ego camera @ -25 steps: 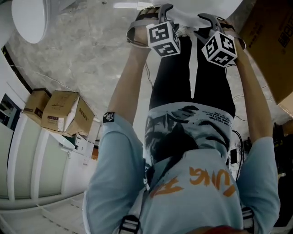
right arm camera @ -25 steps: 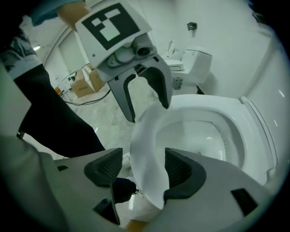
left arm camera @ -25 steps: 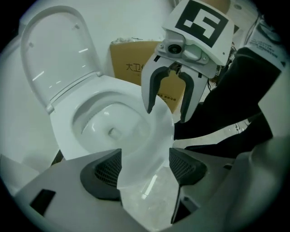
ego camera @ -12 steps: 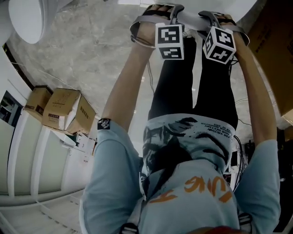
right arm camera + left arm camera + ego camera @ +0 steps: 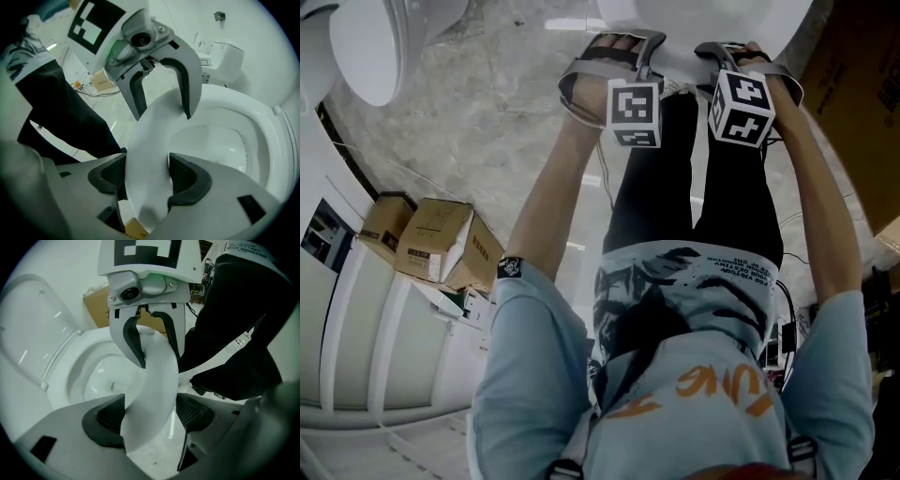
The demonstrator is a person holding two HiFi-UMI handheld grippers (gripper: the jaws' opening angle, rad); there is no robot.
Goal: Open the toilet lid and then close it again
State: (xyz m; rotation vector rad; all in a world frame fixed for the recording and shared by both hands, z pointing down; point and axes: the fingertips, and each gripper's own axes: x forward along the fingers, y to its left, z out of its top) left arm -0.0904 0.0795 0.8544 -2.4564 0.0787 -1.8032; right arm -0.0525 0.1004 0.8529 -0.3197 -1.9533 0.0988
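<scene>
Jaws of the left gripper (image 5: 151,405) and right gripper (image 5: 146,171) stand wide, each clamped across the toilet's white front rim (image 5: 157,366); seat or bowl edge, I cannot tell. The right jaws have just been closing on it. The toilet lid (image 5: 28,345) stands raised behind the bowl (image 5: 101,376). The likely risks: the slick rim slips from the pads, or a jolt tips the lid and it slams

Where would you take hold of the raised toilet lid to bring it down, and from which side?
Grip the lid at its free top edge, farthest from the hinge, coming from the front across the bowl. It stands open behind the bowl, so that thin edge likely gives most leverage.
</scene>
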